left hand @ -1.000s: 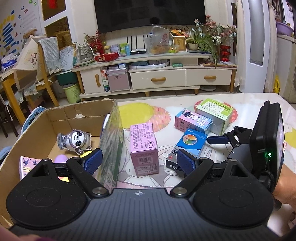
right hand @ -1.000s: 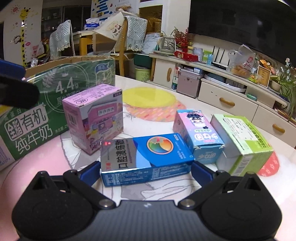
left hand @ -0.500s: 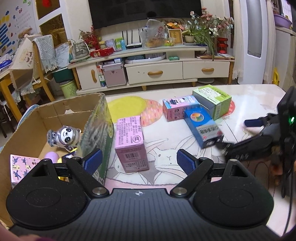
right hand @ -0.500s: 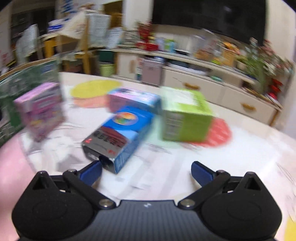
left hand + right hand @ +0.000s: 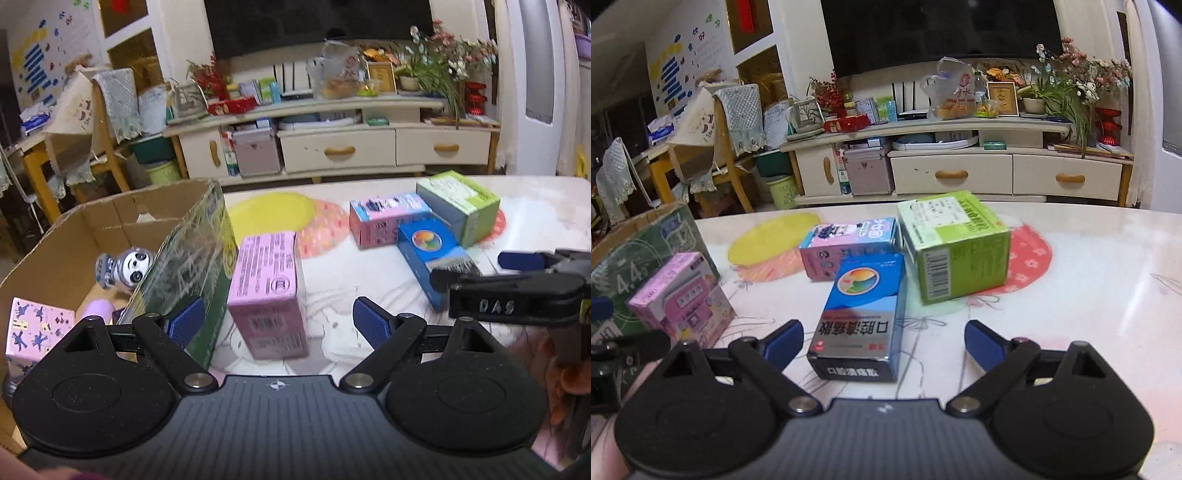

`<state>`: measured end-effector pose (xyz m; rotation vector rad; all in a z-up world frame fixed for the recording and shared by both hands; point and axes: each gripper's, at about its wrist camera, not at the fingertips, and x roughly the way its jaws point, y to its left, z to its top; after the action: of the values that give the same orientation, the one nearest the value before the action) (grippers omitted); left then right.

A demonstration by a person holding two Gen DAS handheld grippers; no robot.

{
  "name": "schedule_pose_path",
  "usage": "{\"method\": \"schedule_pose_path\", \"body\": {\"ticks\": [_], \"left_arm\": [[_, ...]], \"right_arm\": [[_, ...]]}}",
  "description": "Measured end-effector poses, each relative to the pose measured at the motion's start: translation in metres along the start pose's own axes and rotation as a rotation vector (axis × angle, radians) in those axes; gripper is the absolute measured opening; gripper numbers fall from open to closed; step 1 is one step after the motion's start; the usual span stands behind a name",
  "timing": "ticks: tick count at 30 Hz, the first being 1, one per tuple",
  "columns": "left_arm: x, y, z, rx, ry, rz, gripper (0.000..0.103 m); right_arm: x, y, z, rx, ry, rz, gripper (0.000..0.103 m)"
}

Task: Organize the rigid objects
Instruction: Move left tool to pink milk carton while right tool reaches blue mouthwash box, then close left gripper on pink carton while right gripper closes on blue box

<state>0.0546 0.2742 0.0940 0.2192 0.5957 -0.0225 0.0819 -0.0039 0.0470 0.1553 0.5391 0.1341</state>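
Observation:
A cardboard box [image 5: 122,210] with a green printed side stands at the table's left; it holds a panda toy [image 5: 127,267] and a pink patterned box [image 5: 35,325]. On the table lie a pink carton [image 5: 267,288], a blue carton [image 5: 864,314], a pink-and-blue carton [image 5: 849,243] and a green carton [image 5: 955,243]. My left gripper [image 5: 279,325] is open, with the pink carton just ahead between its fingers. My right gripper [image 5: 882,343] is open, its fingers either side of the blue carton's near end, not touching it. It also shows in the left wrist view [image 5: 509,280].
The table [image 5: 1089,288] has a printed cloth with yellow and red circles. Beyond the far edge stand a TV cabinet [image 5: 960,173], a chair [image 5: 727,147] and clutter. The box's wall [image 5: 192,266] stands close beside my left finger.
My right gripper swung round from the blue carton's long side to its near end and now faces the TV cabinet. The left gripper pulled back a little. The cartons have not moved.

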Motion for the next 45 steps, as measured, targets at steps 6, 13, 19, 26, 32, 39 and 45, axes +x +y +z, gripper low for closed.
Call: {"method": "schedule_pose_path", "body": {"ticks": [6, 13, 19, 26, 32, 39, 45], "left_arm": [[0.012, -0.008, 0.001, 0.010, -0.043, 0.034, 0.103], [0.019, -0.016, -0.002, 0.022, -0.037, 0.029, 0.103], [0.038, -0.010, 0.002, -0.042, 0.008, 0.004, 0.103], [0.050, -0.013, 0.002, -0.054, 0.026, 0.001, 0.103], [0.055, -0.006, 0.007, -0.097, 0.041, 0.031, 0.078], [0.051, -0.001, 0.006, -0.165, 0.075, 0.037, 0.056], [0.043, -0.012, 0.002, -0.130, 0.072, 0.033, 0.056]], "right_arm": [[0.009, 0.002, -0.001, -0.031, 0.004, -0.011, 0.088], [0.015, -0.001, 0.000, -0.028, 0.030, -0.001, 0.089], [0.017, -0.002, 0.002, -0.039, 0.038, -0.013, 0.091], [0.019, -0.001, 0.005, -0.044, 0.034, -0.019, 0.086], [0.019, 0.001, 0.005, -0.060, 0.026, -0.019, 0.056], [0.016, -0.001, 0.004, -0.053, 0.021, -0.009, 0.051], [0.011, 0.001, 0.000, -0.072, 0.023, -0.015, 0.051]]}}
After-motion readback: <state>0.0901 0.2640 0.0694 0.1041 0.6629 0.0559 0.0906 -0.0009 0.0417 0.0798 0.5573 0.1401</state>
